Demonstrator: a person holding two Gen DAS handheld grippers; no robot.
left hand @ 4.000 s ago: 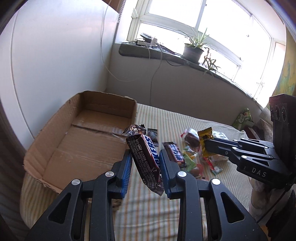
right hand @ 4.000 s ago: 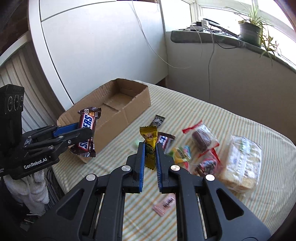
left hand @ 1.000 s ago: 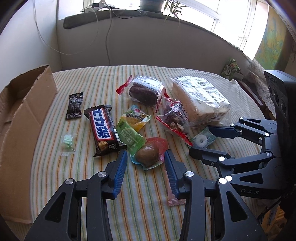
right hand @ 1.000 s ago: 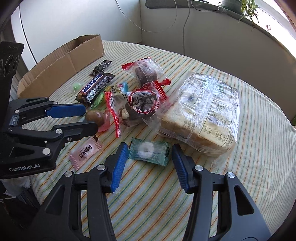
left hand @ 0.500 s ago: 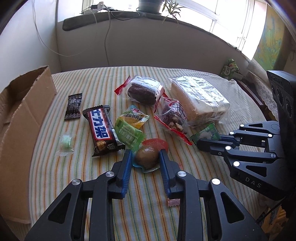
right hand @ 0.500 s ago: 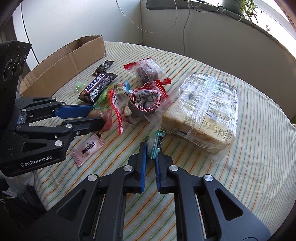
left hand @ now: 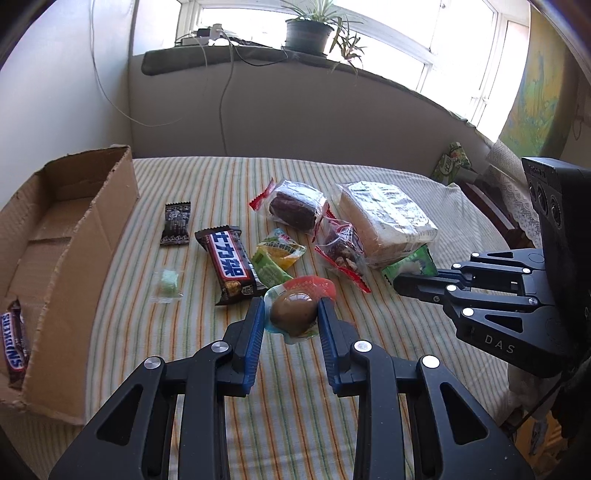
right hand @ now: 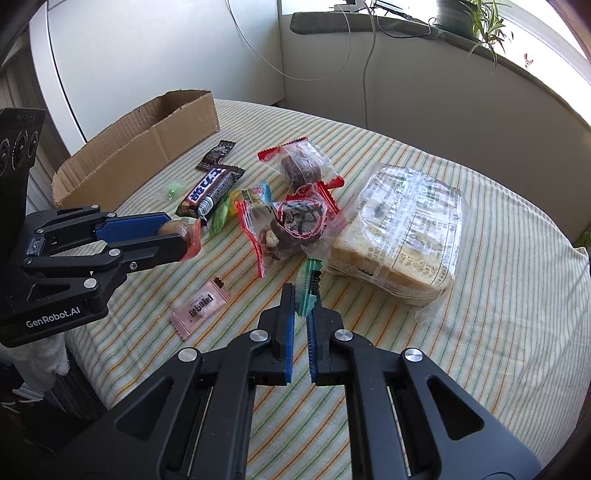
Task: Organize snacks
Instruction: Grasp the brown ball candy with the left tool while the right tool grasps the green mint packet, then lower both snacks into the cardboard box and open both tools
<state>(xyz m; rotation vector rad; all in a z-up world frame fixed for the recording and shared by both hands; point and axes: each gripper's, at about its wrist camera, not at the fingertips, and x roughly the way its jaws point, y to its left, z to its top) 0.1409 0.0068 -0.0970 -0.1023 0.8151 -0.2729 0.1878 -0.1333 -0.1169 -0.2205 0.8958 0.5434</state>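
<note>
My left gripper [left hand: 291, 310] is shut on a packaged brown egg [left hand: 295, 314] and holds it above the striped table; it also shows in the right wrist view [right hand: 177, 236]. My right gripper [right hand: 302, 299] is shut on a green candy packet [right hand: 308, 288], lifted off the table; the packet shows in the left wrist view [left hand: 410, 264]. The cardboard box [left hand: 110, 206] stands at the left with a Snickers bar [left hand: 13, 347] inside. Several snacks lie loose: a dark Snickers bar [left hand: 231, 264], a small black packet [left hand: 176, 223], a pale green candy [left hand: 168, 282], a pink sachet [right hand: 201, 306].
A bread loaf in clear wrap [left hand: 384, 221] lies at the right of the pile, with two red-edged cake packets [left hand: 295, 210] beside it. A windowsill with a potted plant [left hand: 308, 31] and cables runs behind. The table's front edge is near both grippers.
Both grippers have lifted with their snacks and pulled back from the pile. Half a second ago they had just closed on the egg and the green packet at table level.
</note>
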